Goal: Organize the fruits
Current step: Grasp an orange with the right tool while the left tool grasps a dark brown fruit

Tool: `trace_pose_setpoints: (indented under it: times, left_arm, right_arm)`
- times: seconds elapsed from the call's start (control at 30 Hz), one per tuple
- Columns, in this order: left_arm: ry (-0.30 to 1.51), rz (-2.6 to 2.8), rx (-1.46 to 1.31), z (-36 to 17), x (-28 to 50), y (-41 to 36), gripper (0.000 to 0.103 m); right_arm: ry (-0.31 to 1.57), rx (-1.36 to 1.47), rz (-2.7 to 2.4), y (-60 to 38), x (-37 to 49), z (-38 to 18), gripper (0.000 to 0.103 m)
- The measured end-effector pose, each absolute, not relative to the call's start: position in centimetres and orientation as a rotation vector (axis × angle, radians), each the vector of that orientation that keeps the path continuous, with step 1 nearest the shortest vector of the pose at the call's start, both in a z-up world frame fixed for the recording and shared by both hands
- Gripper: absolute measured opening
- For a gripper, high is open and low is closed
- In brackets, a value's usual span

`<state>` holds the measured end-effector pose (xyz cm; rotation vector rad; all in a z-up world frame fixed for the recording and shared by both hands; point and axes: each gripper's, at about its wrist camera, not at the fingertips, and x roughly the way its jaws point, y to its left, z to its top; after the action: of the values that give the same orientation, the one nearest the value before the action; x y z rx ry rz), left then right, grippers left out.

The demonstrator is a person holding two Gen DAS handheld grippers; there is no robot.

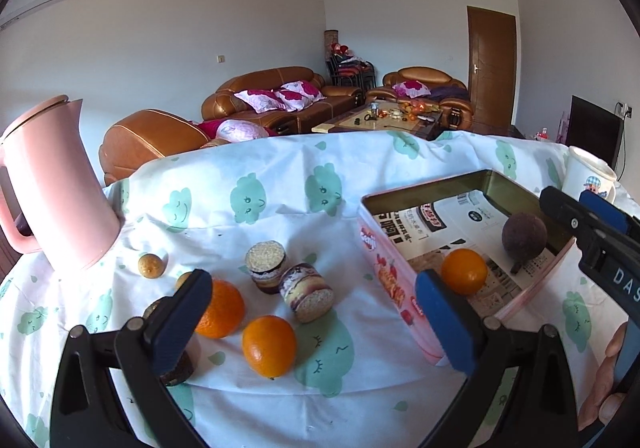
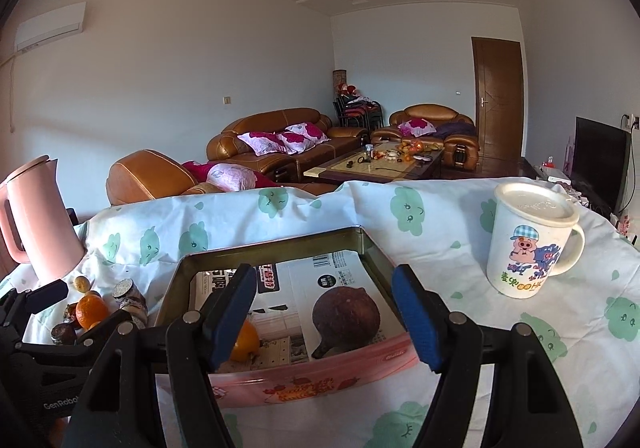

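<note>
Sorting looks partway done: one orange (image 1: 464, 271) and a dark round fruit (image 1: 524, 237) sit inside the pink tin (image 1: 384, 268), which serves as the collection bin. Two oranges (image 1: 269, 345) remain loose on the tablecloth (image 1: 280, 184). Left gripper (image 1: 316, 322) is spread wide, empty, framing them. Right gripper (image 2: 324, 318) is also spread, empty, above the tin.
</note>
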<state>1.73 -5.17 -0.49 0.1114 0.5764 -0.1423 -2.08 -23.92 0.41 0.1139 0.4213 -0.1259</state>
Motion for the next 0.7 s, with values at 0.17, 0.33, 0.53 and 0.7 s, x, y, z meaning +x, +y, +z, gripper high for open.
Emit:
trace_pose_setpoints:
  times: [0.17,0.33,0.53,0.7]
  left_arm:
    - [0.580,-0.122,0.103,-0.6,1.6,-3.5,0.103]
    - [0.582,-0.102,0.101,-0.5,1.6,-1.8,0.103]
    - [0.590,-0.053,0.047,0.2,2.2,2.3,0.103]
    - [0.611,0.035,-0.018,0.5,3.1,7.3,0.103]
  right_arm:
    - [0.441,0.129,-0.095,-22.0,-2.6,0.2,0.072]
    - [0.447,0.119,-0.070,-19.9,-3.0,0.2,0.072]
    - [0.495,0.111,0.021,-16.6,-2.7,-0.2,0.072]
    - [0.520,0.034,0.087,-12.7,-2.6,-0.4,0.072]
